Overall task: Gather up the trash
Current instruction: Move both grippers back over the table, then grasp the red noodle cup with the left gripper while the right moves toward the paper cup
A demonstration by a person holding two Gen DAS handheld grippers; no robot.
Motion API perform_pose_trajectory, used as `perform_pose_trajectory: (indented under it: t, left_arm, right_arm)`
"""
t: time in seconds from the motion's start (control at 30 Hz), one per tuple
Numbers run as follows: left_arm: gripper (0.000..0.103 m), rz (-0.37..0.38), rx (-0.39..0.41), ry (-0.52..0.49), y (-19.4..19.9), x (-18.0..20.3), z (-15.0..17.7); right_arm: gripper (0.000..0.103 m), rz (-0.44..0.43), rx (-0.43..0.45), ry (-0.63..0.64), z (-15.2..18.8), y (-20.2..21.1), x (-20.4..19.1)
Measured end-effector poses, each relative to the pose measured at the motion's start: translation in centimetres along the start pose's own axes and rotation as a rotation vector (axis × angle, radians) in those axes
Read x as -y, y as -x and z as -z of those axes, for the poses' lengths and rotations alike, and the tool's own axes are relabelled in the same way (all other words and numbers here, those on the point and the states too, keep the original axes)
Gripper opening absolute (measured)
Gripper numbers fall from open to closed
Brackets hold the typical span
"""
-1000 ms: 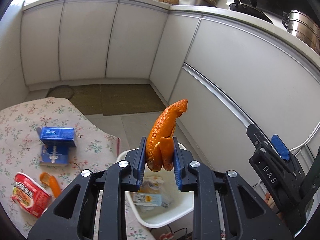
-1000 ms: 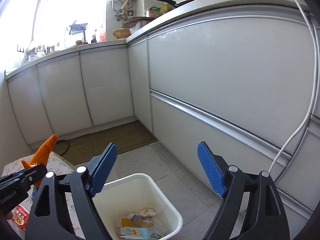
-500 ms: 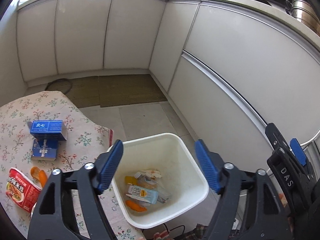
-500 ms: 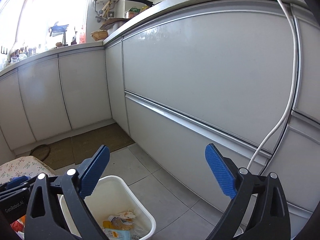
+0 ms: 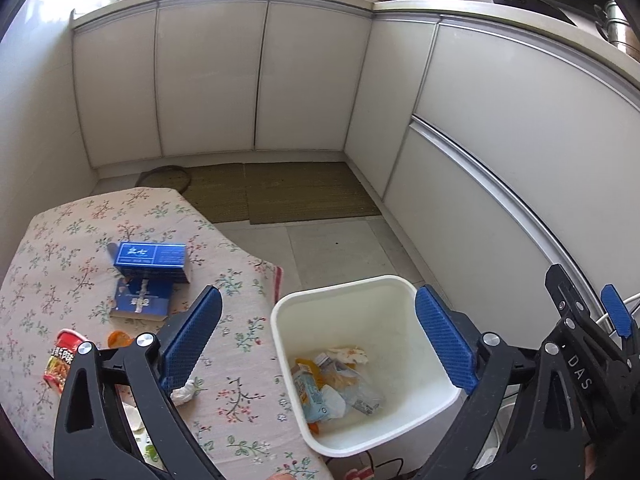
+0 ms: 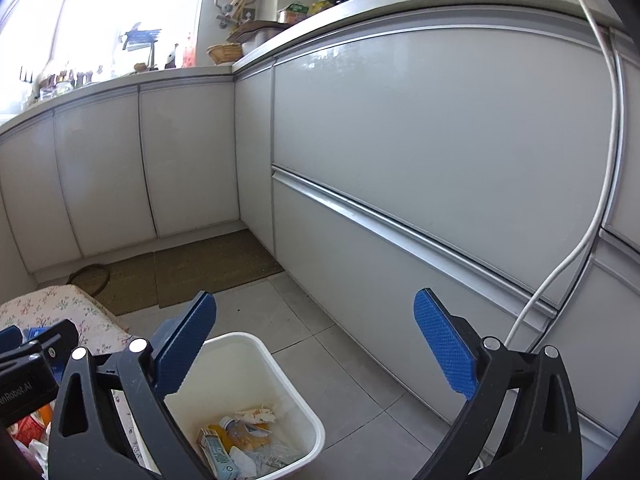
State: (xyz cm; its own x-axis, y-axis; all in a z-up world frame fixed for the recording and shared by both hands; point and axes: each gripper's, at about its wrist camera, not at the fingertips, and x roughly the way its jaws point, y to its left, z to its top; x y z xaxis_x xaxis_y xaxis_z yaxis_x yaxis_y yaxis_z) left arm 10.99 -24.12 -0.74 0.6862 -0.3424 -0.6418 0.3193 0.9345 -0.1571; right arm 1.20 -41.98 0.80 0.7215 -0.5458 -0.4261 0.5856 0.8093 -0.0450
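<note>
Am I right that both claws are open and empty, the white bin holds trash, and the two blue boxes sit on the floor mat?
Not quite. The two blue boxes sit on the floral tablecloth, not the floor mat, as the left wrist view shows. The rest holds: the left claw and right claw are open and empty, and the white bin holds trash.

The bin (image 5: 394,288) is white, the worktop cloth (image 5: 236,400) is pale with small flowers, the two boxes (image 5: 150,258) are blue, and the tool pads (image 5: 444,340) are blue.
</note>
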Motion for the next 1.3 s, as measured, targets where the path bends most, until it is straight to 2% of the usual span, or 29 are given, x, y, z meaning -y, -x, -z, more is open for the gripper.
perform_pose_trajectory:
  t: [0.3, 0.57, 0.73, 0.83, 0.9, 0.93, 1.07, 1.17, 1.3]
  left_arm:
    - [0.095, -0.076, -0.031, 0.036, 0.3, -4.1, 0.6]
    - [0.096, -0.193, -0.110, 0.084, -0.3, -10.3, 1.1]
    - [0.096, -0.267, -0.147, 0.188, 0.0, -15.5, 2.1]
    - [0.096, -0.293, -0.199, 0.266, -0.3, -19.0, 3.1]
    - [0.096, -0.319, -0.245, 0.247, -0.8, -20.4, 3.5]
    - [0.096, -0.335, -0.294, 0.202, -1.4, -21.0, 3.7]
    - [0.096, -0.299, -0.490, 0.069, -3.4, -22.8, 4.7]
    - [0.096, -0.277, -0.582, 0.013, -4.0, -23.7, 5.1]
    - [0.096, -0.289, -0.653, -0.063, -5.5, -24.0, 5.5]
  right_arm:
    - [0.096, -0.069, -0.024, 0.084, 0.5, 0.1, -4.9]
    - [0.096, -0.161, -0.042, 0.158, 1.0, 0.7, -10.5]
    - [0.096, -0.228, -0.069, 0.205, 1.6, 1.0, -14.1]
    - [0.096, -0.262, -0.088, 0.232, 2.0, 1.0, -15.8]
    - [0.096, -0.284, -0.103, 0.249, 2.4, 1.2, -17.1]
    - [0.096, -0.294, -0.109, 0.257, 2.6, 1.2, -17.6]
    - [0.096, -0.325, -0.128, 0.303, 3.2, 1.4, -19.6]
    - [0.096, -0.334, -0.137, 0.313, 3.3, 1.4, -20.4]
    - [0.096, -0.332, -0.170, 0.311, 3.5, 0.7, -20.9]
